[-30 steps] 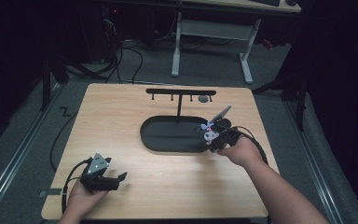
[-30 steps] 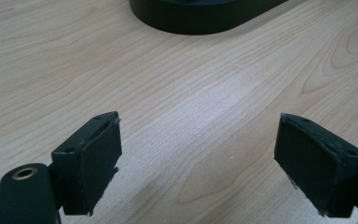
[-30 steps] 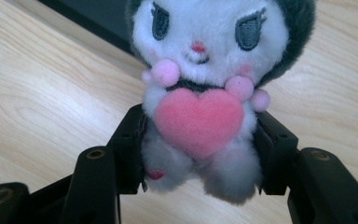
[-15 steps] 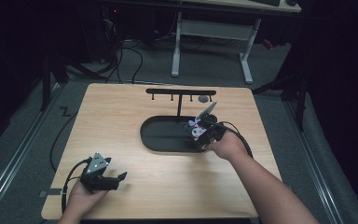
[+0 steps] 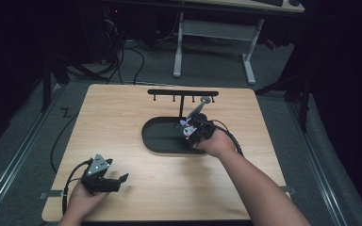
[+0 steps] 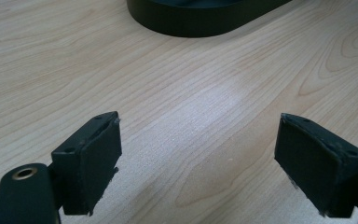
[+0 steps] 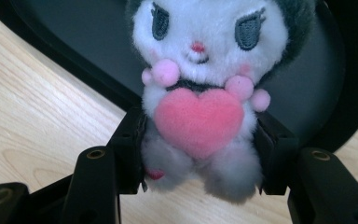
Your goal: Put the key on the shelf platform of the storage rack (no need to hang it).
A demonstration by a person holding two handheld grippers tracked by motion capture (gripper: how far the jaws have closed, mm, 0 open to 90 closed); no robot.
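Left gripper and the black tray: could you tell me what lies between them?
Only bare wooden table lies between the left gripper and tray, in its own view.

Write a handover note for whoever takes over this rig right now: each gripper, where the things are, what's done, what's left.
Right gripper: shut on the small white and grey plush toy with a pink heart, held over the near right rim of the black oval tray.
Left gripper: open, nothing between its jaws, resting low over the light wooden table at the near left.
Black hook rack stands behind the tray.
Done: toy picked up.
Left: probably set the toy down; whether in the tray or on a rack hook cannot be told.
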